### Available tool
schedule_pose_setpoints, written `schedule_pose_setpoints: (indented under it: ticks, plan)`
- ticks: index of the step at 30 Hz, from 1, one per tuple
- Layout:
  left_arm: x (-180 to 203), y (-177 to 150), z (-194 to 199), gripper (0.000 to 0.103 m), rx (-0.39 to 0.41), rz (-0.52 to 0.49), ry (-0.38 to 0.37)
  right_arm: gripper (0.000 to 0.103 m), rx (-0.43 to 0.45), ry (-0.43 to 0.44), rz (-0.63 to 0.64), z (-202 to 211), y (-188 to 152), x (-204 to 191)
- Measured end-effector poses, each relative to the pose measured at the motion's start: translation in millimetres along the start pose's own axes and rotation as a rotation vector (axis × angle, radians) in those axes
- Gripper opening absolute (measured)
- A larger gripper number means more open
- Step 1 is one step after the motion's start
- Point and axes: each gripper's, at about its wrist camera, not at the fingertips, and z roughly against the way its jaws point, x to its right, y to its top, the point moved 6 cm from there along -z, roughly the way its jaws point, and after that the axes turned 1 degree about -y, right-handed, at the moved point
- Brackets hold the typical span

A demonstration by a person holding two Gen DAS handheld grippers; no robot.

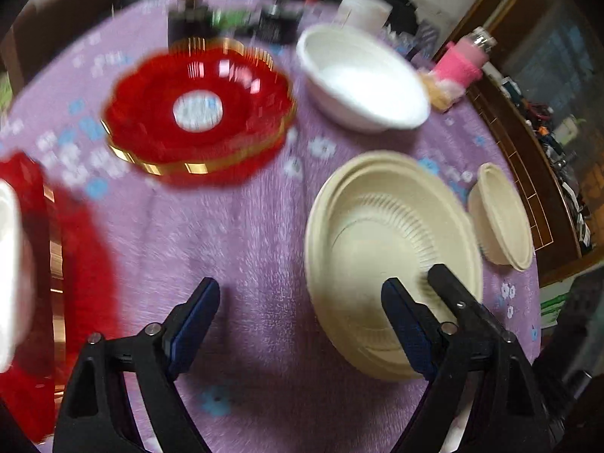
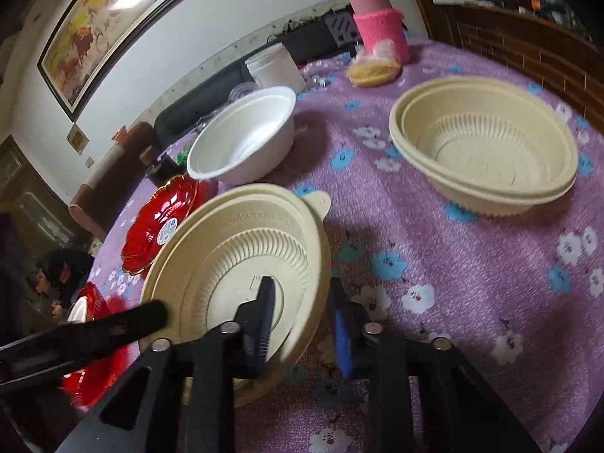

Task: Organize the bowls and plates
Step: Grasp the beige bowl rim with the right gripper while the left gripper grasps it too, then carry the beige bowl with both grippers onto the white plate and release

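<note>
A round table is covered by a purple flowered cloth (image 2: 472,264), on which the dishes are spread. Two cream ribbed bowls are seen: one (image 2: 241,264), tilted on edge, is clamped at its rim between the narrowly parted fingers of the right gripper (image 2: 302,324); the other cream bowl (image 2: 487,151) stands upright and apart, with nothing in it. One empty white bowl (image 2: 245,139) stands behind the held bowl. One red gold-rimmed plate (image 1: 196,113) lies flat beside the white bowl, and a second red dish (image 1: 34,264) is seen at the table's edge, blurred. The left gripper (image 1: 298,324) is held wide open over bare cloth, nothing gripped, its right finger (image 1: 407,328) overlapping the held bowl's rim. A pink-sleeved flask (image 2: 377,19) stands at the far edge.
</note>
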Motion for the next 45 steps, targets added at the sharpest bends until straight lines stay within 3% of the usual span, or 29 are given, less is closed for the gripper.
schedule_pose_setpoints:
  ticks: [1, 2, 3, 5, 12, 15, 20, 24, 30, 34, 39, 45]
  plan:
    - [1, -1, -1, 0.076, 0.007, -0.012, 0.009, 0.023, -0.009, 0.015, -0.010, -1, -1, 1]
    - [6, -1, 1, 0.068, 0.025, -0.042, 0.019, 0.020, -0.015, 0.023, -0.015, -2, -2, 1]
    - [13, -3, 1, 0.057, 0.015, -0.075, -0.005, 0.018, -0.016, 0.030, -0.015, -2, -2, 0]
    - [21, -7, 1, 0.050, -0.014, -0.089, -0.049, 0.017, -0.013, 0.044, -0.009, -1, -2, -3]
    - [14, -20, 40, 0.050, 0.066, -0.094, -0.060, 0.016, 0.052, 0.109, 0.085, 16, -4, -30]
    - [-1, -25, 66, 0.051, 0.109, -0.103, -0.024, 0.016, 0.048, 0.153, 0.143, 25, -11, -59]
    - [-51, -30, 112, 0.055, 0.175, -0.068, 0.032, 0.017, -0.041, 0.225, 0.208, 24, -23, -128]
    - [-109, -27, 148, 0.057, 0.239, 0.017, 0.073, 0.018, -0.096, 0.271, 0.278, 13, -33, -189]
    - [-183, -22, 161, 0.057, 0.252, 0.127, 0.131, 0.018, -0.176, 0.298, 0.378, -26, -59, -272]
    - [-207, -20, 156, 0.058, 0.231, 0.141, 0.173, 0.018, -0.201, 0.278, 0.429, -47, -73, -294]
    - [-220, -20, 156, 0.062, 0.222, 0.129, 0.178, 0.018, -0.190, 0.212, 0.487, -66, -79, -302]
    - [-228, -27, 174, 0.067, 0.265, 0.159, 0.147, 0.019, -0.151, 0.155, 0.515, -70, -74, -295]
